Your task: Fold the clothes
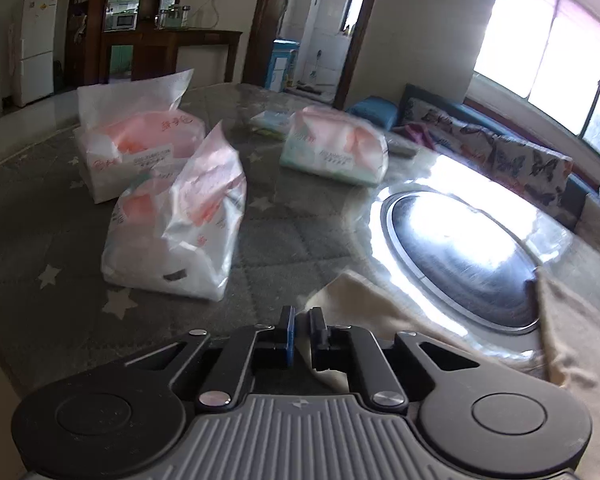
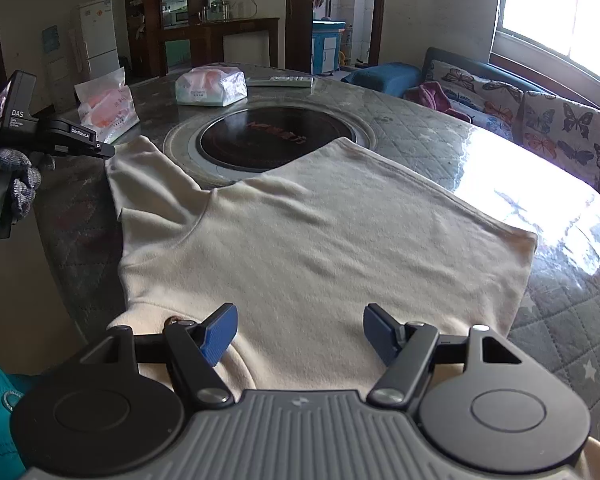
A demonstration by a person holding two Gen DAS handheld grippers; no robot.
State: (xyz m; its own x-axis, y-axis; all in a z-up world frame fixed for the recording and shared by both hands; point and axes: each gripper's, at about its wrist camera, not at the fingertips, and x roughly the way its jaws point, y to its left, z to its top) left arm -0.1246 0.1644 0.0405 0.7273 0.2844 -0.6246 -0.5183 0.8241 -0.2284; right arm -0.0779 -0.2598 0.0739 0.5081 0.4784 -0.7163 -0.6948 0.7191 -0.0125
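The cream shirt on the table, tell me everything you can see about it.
The cream short-sleeved knit shirt lies spread mostly flat on the grey quilted star-print table cover, lightly wrinkled. One sleeve points toward the round black hotplate, whose near rim the shirt overlaps. The left gripper is shut on that sleeve's edge; the right gripper hovers open above the near edge.

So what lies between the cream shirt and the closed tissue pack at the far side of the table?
The round black cooktop set into the table; the cream shirt overlaps its near edge, the tissue pack sits beyond it. The right wrist view shows it.
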